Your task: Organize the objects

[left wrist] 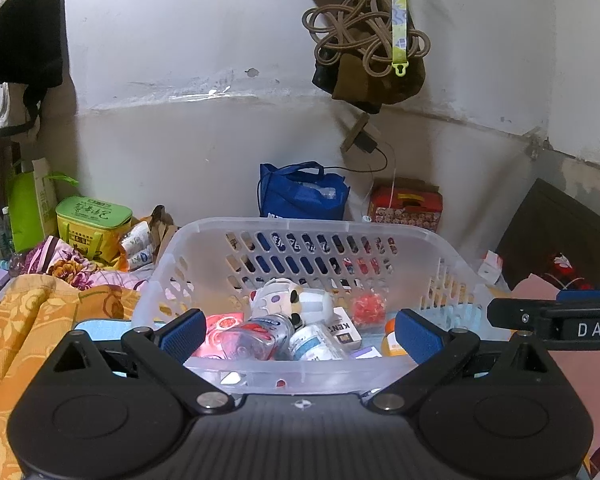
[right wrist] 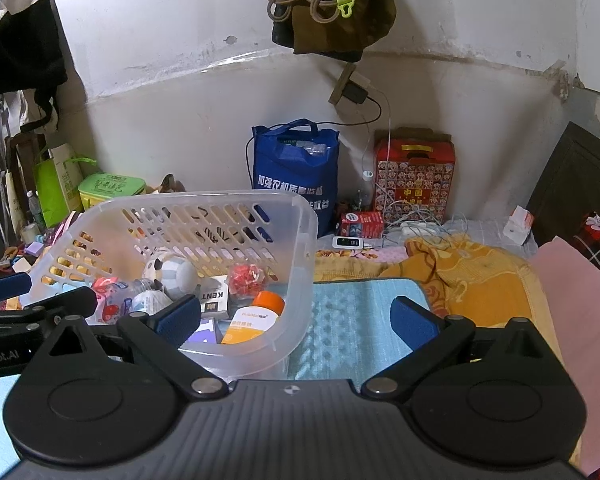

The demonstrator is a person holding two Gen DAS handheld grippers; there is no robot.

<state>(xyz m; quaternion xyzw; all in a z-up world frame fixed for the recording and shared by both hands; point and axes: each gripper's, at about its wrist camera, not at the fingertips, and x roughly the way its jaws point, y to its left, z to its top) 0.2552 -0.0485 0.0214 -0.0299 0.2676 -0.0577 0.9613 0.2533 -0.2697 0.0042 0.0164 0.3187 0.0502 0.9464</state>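
Translucent plastic is what both of your grippers face: the slotted basket (left wrist: 300,236) stands on the pale blue mat (right wrist: 352,320), and every small item you can see of the task's things already lies inside it — the clear bottle (left wrist: 260,334), the plush toy (left wrist: 288,300), the KENT box (left wrist: 346,330), the red mesh ball (left wrist: 366,306) and the orange-capped bottle (right wrist: 256,318).

Your left gripper (left wrist: 300,334) has its blue pads spread wide and holds nothing; it looks straight over the basket's near wall, with the load dead ahead and just below. Your right gripper (right wrist: 298,320) is likewise spread and empty, but it sits off the basket's right end — its left pad overlaps the basket's near corner, its right pad hangs over bare mat.

So the relation that matters is this: the basket lies ahead of your left hand and to the left of your right. Its long axis runs across your left camera's view, side to side. If the basket itself is to be shifted, I judge your left hand the nearer for the near rim, while your right is better placed for the right-hand end wall. No loose item shows on the mat, so the sorting looks close to done.
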